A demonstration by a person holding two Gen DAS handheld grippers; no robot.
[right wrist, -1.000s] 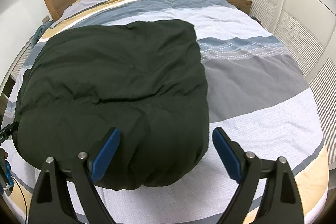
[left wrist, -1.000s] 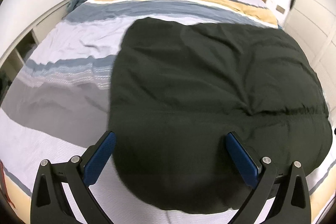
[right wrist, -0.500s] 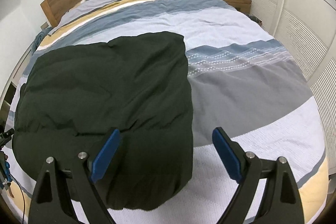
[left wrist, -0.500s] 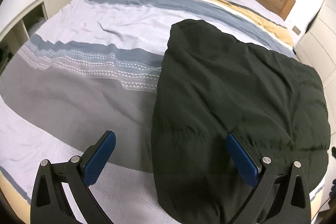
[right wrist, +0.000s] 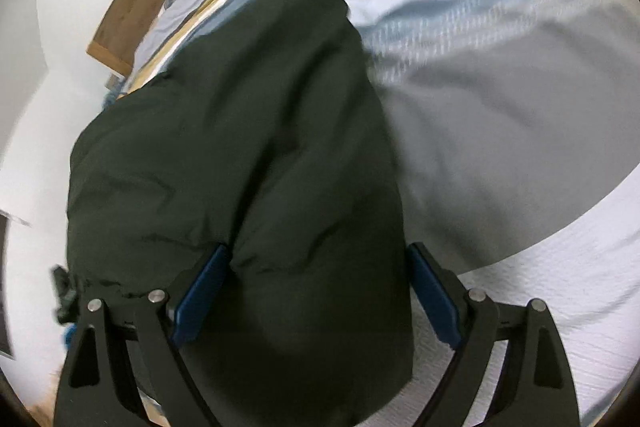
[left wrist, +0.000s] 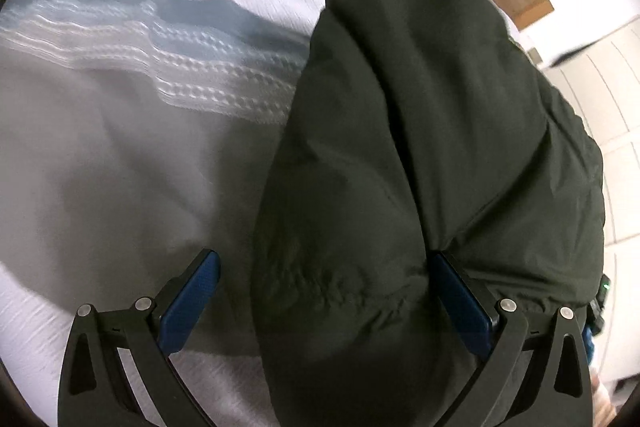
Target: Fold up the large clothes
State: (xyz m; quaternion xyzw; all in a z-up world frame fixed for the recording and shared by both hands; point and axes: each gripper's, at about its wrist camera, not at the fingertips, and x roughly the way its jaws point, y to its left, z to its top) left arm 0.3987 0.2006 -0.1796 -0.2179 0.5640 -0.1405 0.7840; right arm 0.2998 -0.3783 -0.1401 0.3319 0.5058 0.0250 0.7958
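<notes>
A puffy, dark green quilted jacket (left wrist: 420, 155) lies rumpled on the striped, textured bedspread (left wrist: 120, 131). The left gripper (left wrist: 324, 299) gapes wide over its 9 o'clock edge. The right gripper (right wrist: 316, 303), jaws just widening, straddles its 3 o'clock edge, squeezing nothing.

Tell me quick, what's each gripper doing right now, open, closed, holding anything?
Left gripper: open, straddling the near edge of the dark green garment, not clamped.
Right gripper: open, jaws just widened, garment bulging between the pads, not clamped.
</notes>
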